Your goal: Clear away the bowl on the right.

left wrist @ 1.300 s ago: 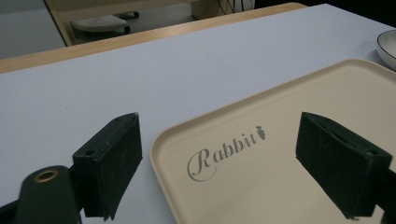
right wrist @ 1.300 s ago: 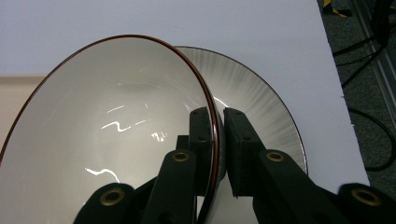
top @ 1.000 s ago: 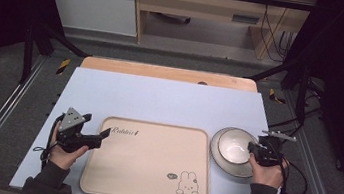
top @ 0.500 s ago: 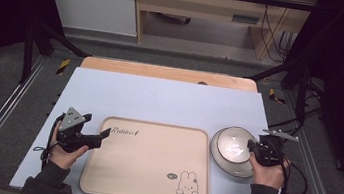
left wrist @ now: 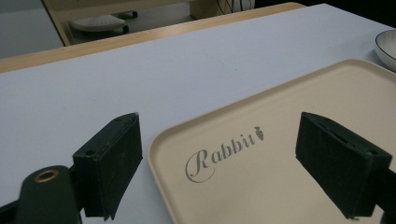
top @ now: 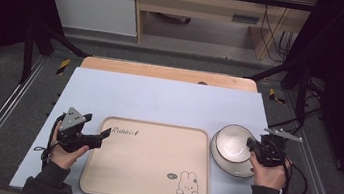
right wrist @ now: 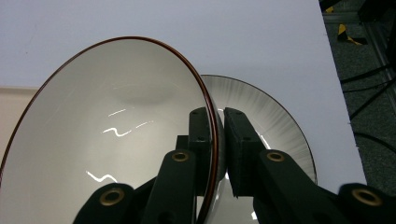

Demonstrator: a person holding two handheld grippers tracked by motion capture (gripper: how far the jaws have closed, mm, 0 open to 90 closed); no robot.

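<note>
**A:** From the high view, what lies on the table?

**B:** A pale blue table [top: 169, 101] carries a cream tray [top: 151, 160] marked with a rabbit drawing, flat at the near centre. Just right of it sits a white bowl [top: 231, 145] over a plate [top: 236, 170]. The left gripper [top: 99, 138] rests at the tray's left edge in the person's left hand [top: 64, 151]. The right gripper [top: 252, 147] is at the bowl's right rim, with the right hand [top: 268, 173] behind it.

**A:** And the left gripper view?

**B:** Its jaws stand wide apart, empty, on either side of the tray's [left wrist: 289, 163] near corner, where "Rabbit" [left wrist: 224, 151] is written. The bowl's edge [left wrist: 386, 46] shows far right.

**A:** The right gripper view?

**B:** The jaws are pressed together on the bowl's [right wrist: 116, 130] dark red rim, one pad inside, one outside. The bowl is tilted above the grey-streaked plate [right wrist: 275, 121], which lies on the table [right wrist: 187, 28].
</note>
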